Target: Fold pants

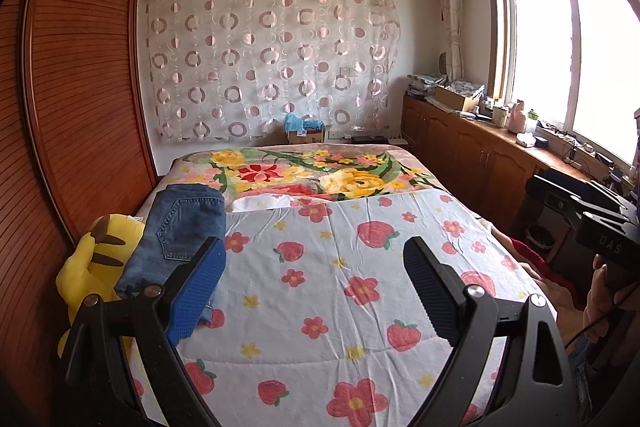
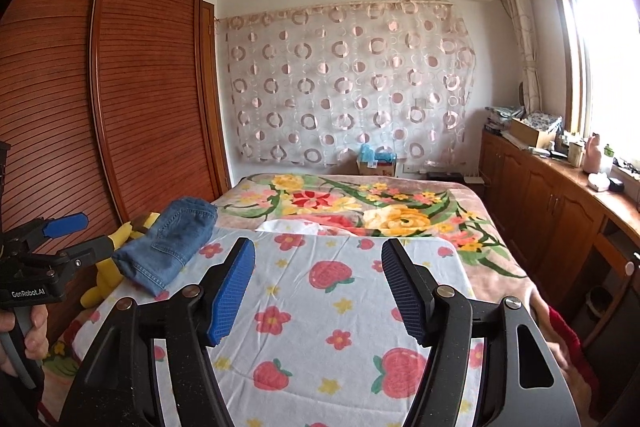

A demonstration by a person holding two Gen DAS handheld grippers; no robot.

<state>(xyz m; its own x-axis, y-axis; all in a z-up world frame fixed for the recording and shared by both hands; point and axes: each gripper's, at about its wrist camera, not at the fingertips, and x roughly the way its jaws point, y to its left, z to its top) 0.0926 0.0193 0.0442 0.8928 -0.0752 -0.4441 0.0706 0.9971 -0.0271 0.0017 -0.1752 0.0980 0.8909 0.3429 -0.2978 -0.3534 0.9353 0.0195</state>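
Observation:
Folded blue jeans [image 1: 176, 239] lie at the left edge of the bed, on the strawberry-print sheet [image 1: 320, 287]; they also show in the right wrist view [image 2: 168, 247]. My left gripper [image 1: 316, 263] is open and empty, held above the sheet just right of the jeans. My right gripper [image 2: 318, 267] is open and empty above the sheet's middle. The left gripper also shows at the left edge of the right wrist view [image 2: 76, 235], open, near the jeans.
A yellow plush toy [image 1: 96, 263] sits beside the jeans at the bed's left edge. A wooden wardrobe [image 1: 80, 87] stands at the left. A floral blanket [image 1: 312, 175] covers the far bed. Cabinets [image 1: 472, 147] with clutter run under the window at the right.

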